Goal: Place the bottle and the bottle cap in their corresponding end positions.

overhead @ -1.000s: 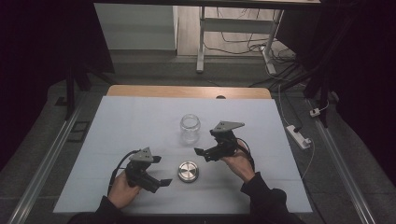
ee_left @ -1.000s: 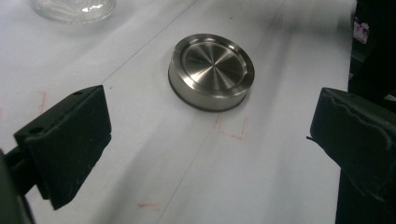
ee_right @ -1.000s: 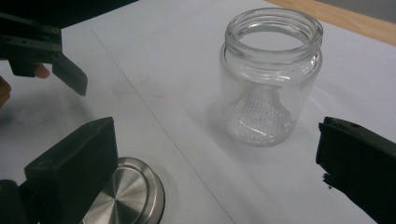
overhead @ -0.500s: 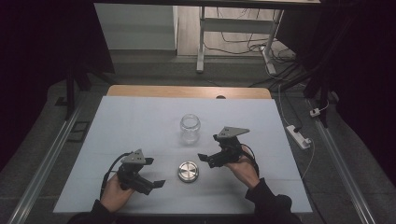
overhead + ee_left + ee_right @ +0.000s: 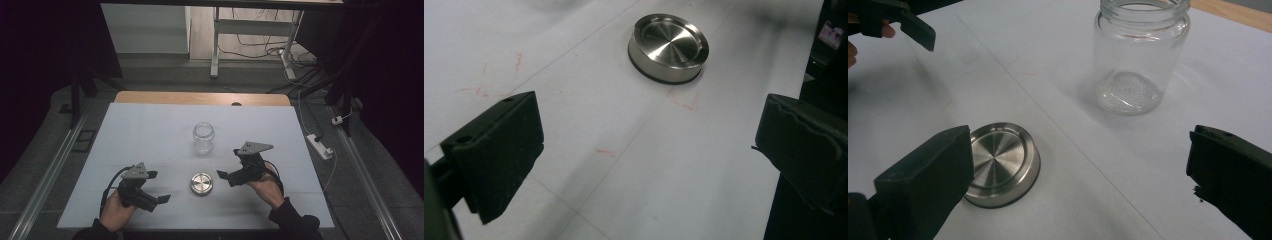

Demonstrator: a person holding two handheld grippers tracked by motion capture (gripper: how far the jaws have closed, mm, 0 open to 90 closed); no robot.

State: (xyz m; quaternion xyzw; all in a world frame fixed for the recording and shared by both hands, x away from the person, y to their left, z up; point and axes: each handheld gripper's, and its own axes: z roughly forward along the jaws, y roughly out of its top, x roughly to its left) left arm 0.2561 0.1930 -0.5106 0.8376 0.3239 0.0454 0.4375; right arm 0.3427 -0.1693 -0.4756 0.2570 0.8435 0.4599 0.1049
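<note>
Lid, round brushed-steel disc, flat on white worktop, between both grippers. Right hand-held gripper: released, empty, just beside lid, nearer. Left hand-held gripper: released, empty, farther off. Clear glass jar: upright, uncapped, beyond lid.

On the white table, the metal lid lies flat between the left gripper and the right gripper, both with jaws apart, with the upright glass jar standing beyond it, uncapped.
</note>
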